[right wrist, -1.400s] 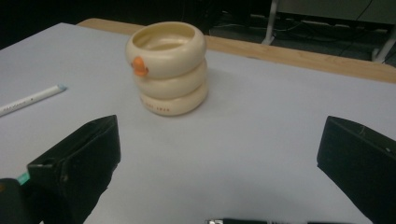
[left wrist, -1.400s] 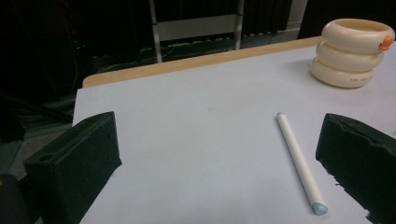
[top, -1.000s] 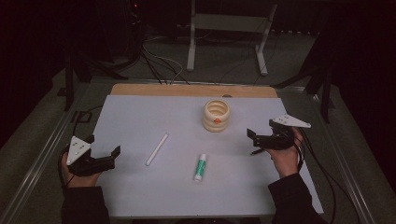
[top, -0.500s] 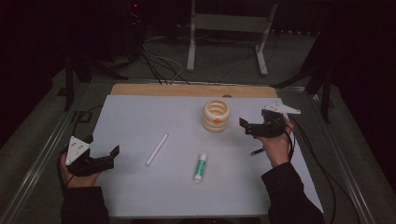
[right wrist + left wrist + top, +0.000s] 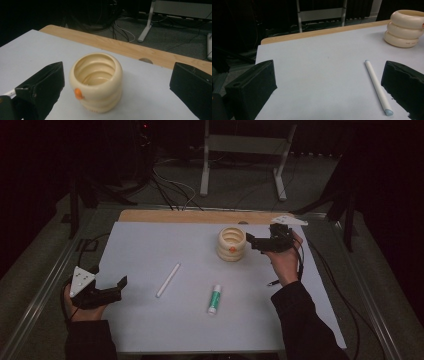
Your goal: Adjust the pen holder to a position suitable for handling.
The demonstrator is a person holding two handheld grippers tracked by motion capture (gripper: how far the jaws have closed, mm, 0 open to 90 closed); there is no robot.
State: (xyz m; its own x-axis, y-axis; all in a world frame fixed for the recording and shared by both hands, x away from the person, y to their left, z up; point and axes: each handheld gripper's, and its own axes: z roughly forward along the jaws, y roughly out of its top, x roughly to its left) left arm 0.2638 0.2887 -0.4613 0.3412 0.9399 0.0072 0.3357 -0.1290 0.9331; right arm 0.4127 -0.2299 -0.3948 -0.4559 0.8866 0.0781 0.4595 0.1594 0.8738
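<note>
Looking along my right gripper [image 5: 251, 241], I see its jaws spread wide, with nothing between the pads and nothing touching them. The cream ribbed cup [image 5: 96, 82] stands upright just ahead of the jaws, sitting in the line of the gap but nearer the left-hand jaw than the right-hand one; it is not yet inside the gap. A small orange spot marks the cup's wall on the side facing me, low toward the left-hand jaw. Beyond the cup the white mat [image 5: 150, 90] ends at a strip of wooden table edge [image 5: 130, 51], with cables and a metal stand's legs on the floor behind. Nothing stands between these jaws and the cup.

My left gripper [image 5: 121, 283] is also wide open and holds nothing, its jaws low over the mat. In the left gripper view a white stick with pale blue tips [image 5: 377, 87] lies flat on the mat just inside the right-hand jaw, close to it; I cannot tell whether they touch. The cup shows far ahead, past that same jaw, well apart from it.

From the high view, a small green-and-white tube [image 5: 215, 300] lies on the mat between the two grippers, well short of the right jaws and off to the side of the left ones, beyond the stick.
</note>
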